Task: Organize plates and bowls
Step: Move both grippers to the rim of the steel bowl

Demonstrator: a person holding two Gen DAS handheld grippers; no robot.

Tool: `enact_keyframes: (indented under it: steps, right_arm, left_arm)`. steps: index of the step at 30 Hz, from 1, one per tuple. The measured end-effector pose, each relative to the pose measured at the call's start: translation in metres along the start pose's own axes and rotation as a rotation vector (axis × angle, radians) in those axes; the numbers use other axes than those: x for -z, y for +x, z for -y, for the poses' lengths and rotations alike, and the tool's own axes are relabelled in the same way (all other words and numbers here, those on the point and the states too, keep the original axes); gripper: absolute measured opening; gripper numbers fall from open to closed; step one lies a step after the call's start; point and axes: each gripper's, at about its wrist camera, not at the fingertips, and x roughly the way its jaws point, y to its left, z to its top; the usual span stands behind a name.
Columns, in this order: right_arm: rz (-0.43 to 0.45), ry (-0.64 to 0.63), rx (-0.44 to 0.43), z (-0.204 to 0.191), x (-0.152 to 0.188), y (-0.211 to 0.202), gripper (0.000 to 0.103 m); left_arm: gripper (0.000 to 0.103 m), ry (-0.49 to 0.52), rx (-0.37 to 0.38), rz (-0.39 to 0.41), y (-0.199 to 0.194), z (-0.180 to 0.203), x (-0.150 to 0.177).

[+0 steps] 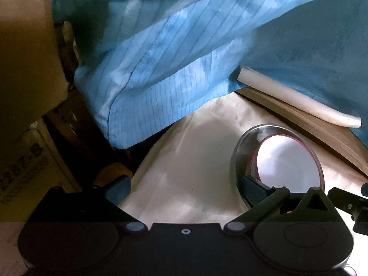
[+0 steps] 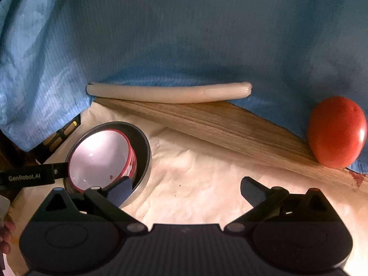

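Cardboard boxes (image 1: 25,73) stand at the far left of the left wrist view, next to a blue striped garment (image 1: 161,69) that a person wears and that fills the background. Below it lies a cream cloth (image 1: 184,161) covering the surface. The left gripper (image 1: 186,187) hangs over this cloth with its jaws spread wide and nothing between them. To its right sits a metal bowl (image 1: 238,151) with a white red-rimmed bowl (image 1: 289,158) nested inside; the gripper's right fingertip overlaps the metal rim, though contact cannot be judged. Farther right, a pale foam tube (image 1: 299,101) rests along the wooden surface (image 1: 287,112) edge.

From the right wrist, the nested bowls are at lower left, the right gripper (image 2: 186,189) is parted wide and empty over the cloth, and a red tomato (image 2: 337,132) sits at far right on the wood.
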Motion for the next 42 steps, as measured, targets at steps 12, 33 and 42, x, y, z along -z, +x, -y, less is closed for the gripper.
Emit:
enact_keyframes:
  steps: [12,33,42]
  right_arm:
    - [-0.024,-0.017,-0.025,-0.007,-0.006,0.014,0.101]
    - [-0.056,-0.037,-0.044,-0.017,-0.018,0.033,0.077]
    - [-0.064,-0.049,-0.058,-0.020,-0.019,0.034,0.065]
  left_arm:
    - [0.094,0.035,0.021,0.018,0.007,0.004,-0.003]
    - [0.073,0.069,0.056,0.013,0.016,0.007,-0.008]
    - [0.070,0.068,0.070,-0.001,0.020,0.007,-0.010]
